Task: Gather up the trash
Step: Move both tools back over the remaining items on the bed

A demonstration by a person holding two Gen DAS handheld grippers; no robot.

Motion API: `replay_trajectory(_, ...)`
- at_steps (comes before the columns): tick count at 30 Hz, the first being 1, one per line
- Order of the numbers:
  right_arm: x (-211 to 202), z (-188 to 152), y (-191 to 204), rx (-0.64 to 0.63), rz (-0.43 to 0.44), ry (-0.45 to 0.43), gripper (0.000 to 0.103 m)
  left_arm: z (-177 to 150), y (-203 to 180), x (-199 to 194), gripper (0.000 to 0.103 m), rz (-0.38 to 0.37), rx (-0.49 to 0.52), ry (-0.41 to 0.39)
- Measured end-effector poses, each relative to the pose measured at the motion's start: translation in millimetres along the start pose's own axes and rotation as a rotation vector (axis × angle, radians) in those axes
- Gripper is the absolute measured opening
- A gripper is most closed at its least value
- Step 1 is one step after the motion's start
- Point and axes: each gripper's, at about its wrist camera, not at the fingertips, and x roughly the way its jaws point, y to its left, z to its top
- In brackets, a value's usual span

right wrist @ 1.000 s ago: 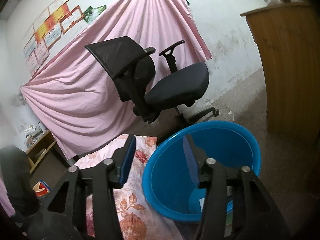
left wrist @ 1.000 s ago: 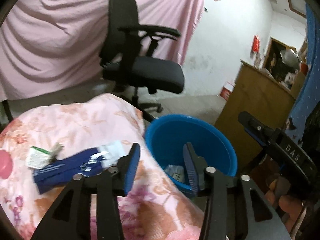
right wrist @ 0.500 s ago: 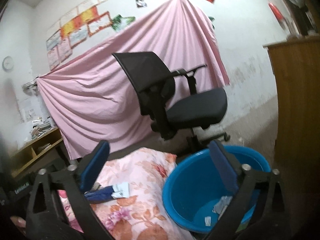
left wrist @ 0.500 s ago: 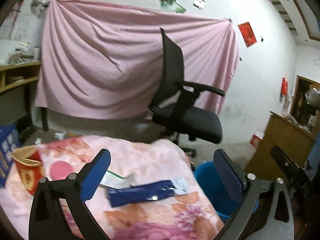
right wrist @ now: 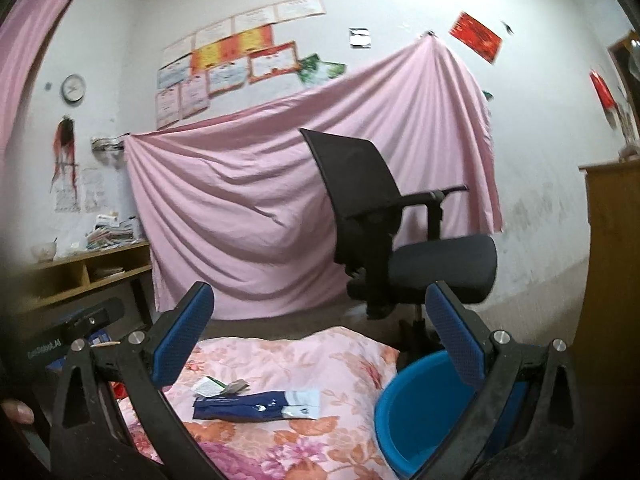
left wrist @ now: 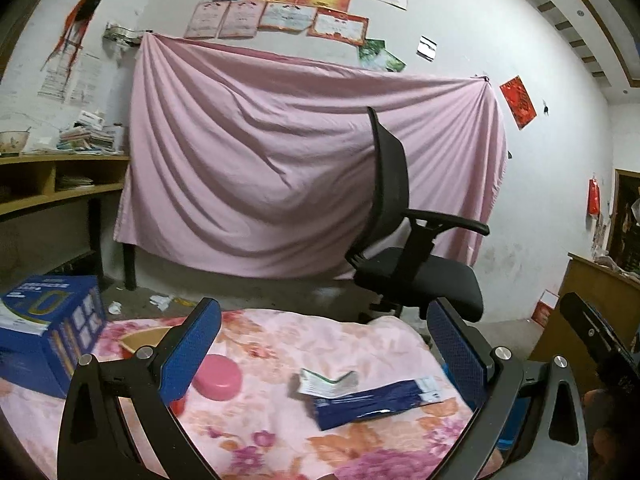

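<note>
Floral pink bedspread (left wrist: 360,336), on it a dark blue wrapper (left wrist: 370,402), a small white-green packet (left wrist: 326,383), a pink lid (left wrist: 218,372), a blue box (left wrist: 44,320)

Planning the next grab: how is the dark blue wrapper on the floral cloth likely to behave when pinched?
The dark blue wrapper lies flat and thin, so probably floppy and light. Its glossy face hints it may slip between pads. The soft floral cloth beneath may bunch up with it.
</note>
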Motion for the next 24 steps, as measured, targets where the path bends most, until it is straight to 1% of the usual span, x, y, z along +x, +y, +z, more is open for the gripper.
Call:
replay_trajectory(7,11,-8,25,-0.088,0.031,0.033,0.103,-7,24,-9,0.101,0.026,0.024,-0.006)
replay_trajectory(14,26,-21,39,-0.124,0.046,0.098,0.103,-23,44,-2,0.101,0.045,0.033,0.041)
replay_trajectory(17,35,-26,42,-0.134,0.039,0.137,0.103,-28,49,4,0.101,0.033,0.031,0.068)
replay_trajectory(21,49,-35,42,-0.136,0.020,0.214,0.103,-32,52,12,0.101,0.021,0.029,0.097)
replay_trajectory(24,60,-42,40,-0.128,0.005,0.276,0.103,-37,57,23,0.101,0.021,0.028,0.149)
